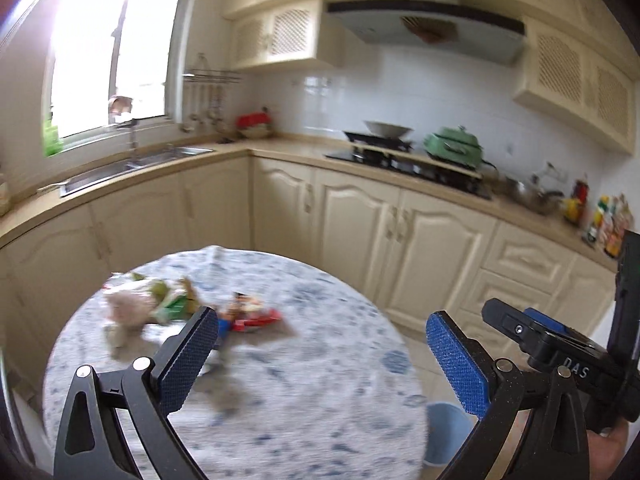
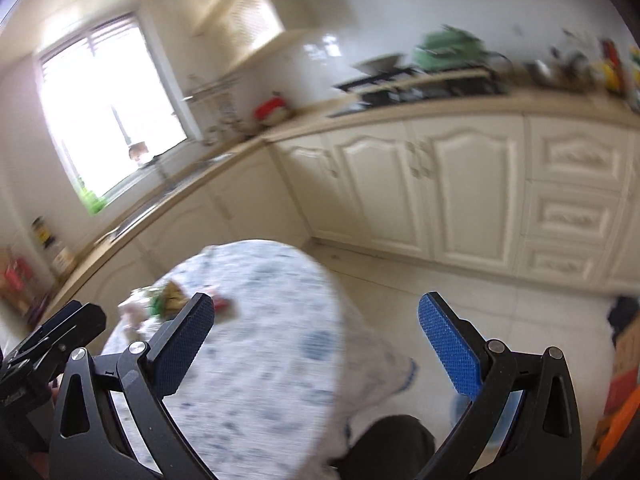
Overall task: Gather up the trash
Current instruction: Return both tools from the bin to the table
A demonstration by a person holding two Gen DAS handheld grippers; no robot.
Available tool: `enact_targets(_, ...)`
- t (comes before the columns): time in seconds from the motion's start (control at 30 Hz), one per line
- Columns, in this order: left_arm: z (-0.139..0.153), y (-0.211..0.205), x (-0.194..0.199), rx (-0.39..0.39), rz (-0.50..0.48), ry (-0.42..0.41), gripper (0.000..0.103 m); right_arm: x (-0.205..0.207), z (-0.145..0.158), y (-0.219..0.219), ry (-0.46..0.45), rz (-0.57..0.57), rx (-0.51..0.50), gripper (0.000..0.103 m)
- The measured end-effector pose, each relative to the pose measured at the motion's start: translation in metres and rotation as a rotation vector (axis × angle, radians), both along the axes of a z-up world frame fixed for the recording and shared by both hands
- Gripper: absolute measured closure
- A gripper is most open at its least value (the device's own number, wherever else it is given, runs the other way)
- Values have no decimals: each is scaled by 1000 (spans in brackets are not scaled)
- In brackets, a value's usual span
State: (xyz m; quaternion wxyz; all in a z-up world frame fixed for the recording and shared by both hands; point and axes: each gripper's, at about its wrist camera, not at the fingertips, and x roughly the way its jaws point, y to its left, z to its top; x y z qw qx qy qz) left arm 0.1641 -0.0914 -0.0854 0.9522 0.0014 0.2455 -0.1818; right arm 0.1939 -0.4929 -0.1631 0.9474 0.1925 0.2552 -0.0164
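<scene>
Hovering above the round table [image 1: 304,384] with its blue-speckled cloth, the left gripper [image 1: 320,344] is standing spread wide, nothing between its blue pads. The right gripper [image 2: 316,332] is likewise gaping and empty, reaching over the table's edge and the tiled floor [image 2: 460,280]. Trash is lying on the far left part of the tabletop: a crumpled green-and-white wrapper pile [image 1: 148,300] and, just beside it, what looks like a red packet [image 1: 256,316], though blur is smearing both. A light blue bin [image 1: 448,432] is sitting on the floor beside the table.

Right claw [image 1: 556,344] — seemingly "DAS".
</scene>
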Motion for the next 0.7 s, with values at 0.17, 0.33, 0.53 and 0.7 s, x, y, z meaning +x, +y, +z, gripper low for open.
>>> enact_targets(0.17,3,55,-31,-24,127,-36,1,11,22,60,-48,117,-70,0)
enact_targets(0.33,-1,98,-64,-51,220,-61,1,17,34,113,-75,206,-134,0)
enact_targets(0.53,-17,134,-87,-44,301,-75,1,34,27,157,-58,294,-173,0)
enact_targets(0.7,-38,146,-82,-34,359,-37,1,61,3,190,6,365,-198,0)
